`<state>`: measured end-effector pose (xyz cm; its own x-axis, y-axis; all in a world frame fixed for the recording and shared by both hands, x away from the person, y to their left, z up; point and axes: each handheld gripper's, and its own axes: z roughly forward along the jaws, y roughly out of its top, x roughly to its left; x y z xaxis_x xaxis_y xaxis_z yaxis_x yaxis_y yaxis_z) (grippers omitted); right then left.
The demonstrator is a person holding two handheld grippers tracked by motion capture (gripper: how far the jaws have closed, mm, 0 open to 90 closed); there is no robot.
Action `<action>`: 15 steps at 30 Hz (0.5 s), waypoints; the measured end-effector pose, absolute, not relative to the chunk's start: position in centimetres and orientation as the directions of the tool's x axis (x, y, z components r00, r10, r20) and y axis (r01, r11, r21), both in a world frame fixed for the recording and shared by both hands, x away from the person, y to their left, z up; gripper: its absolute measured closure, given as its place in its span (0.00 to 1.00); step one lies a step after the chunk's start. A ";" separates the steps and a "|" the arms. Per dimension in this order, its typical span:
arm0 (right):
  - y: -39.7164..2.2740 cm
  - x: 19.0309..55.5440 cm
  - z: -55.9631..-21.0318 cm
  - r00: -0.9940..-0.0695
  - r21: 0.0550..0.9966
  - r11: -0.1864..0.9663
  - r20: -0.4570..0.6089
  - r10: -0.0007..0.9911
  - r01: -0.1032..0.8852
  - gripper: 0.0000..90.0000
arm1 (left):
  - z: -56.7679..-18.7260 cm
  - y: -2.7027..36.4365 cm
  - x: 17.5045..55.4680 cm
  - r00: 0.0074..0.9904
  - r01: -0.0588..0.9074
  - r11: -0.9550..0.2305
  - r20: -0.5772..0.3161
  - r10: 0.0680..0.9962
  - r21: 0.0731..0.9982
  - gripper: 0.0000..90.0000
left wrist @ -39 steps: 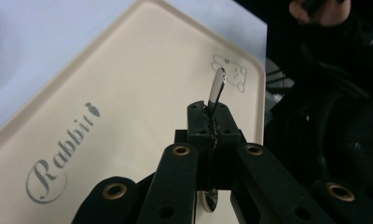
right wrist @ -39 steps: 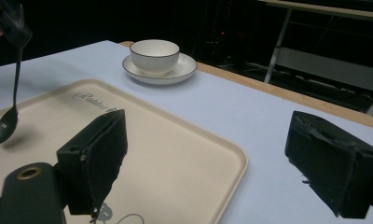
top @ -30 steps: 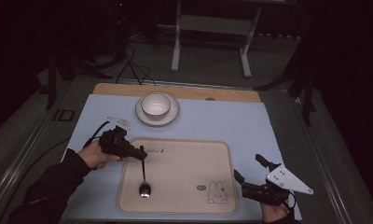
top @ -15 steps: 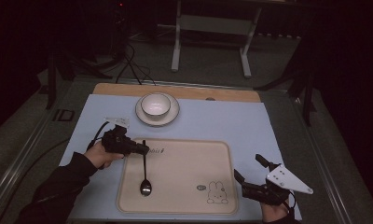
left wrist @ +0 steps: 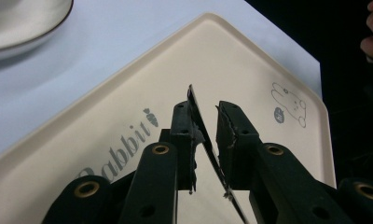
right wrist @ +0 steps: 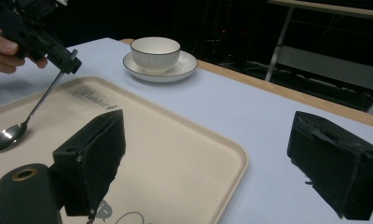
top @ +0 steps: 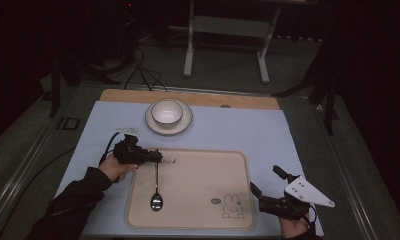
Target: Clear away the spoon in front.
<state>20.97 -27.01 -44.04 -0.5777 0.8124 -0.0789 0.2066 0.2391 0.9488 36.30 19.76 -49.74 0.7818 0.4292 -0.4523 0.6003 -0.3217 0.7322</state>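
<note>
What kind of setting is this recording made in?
Probably a lab or studio set up for table-setting work, not a home: a table with a blue mat in a dark room, cables on the floor behind, a metal stand, and a tray with spoon.

Glossy metal spoon (top: pixel 156 200) — matt tray (top: pixel 198 215)

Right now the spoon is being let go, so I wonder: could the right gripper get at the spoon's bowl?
Probably yes: the right gripper is open, and only bare tray lies between it and the spoon.
</note>
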 end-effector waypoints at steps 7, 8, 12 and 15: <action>-27.0 21.0 -44.1 -0.583 0.948 0.240 -0.075 0.809 0.210 0.13 | -51.1 19.5 36.8 0.740 0.629 -0.292 -0.441 0.507 0.720 0.84; -27.0 21.0 -44.1 -0.583 0.948 0.241 -0.076 0.809 0.210 0.13 | -51.2 19.5 36.8 0.737 0.634 -0.289 -0.446 0.508 0.718 0.84; -26.9 21.0 -44.1 -0.585 0.947 0.243 -0.076 0.807 0.212 0.13 | -51.8 19.4 37.0 0.711 0.649 -0.282 -0.432 0.555 0.707 0.82; -26.9 21.0 -44.1 -0.587 0.946 0.246 -0.077 0.806 0.213 0.13 | -52.3 19.2 37.1 0.695 0.664 -0.291 -0.424 0.581 0.689 0.82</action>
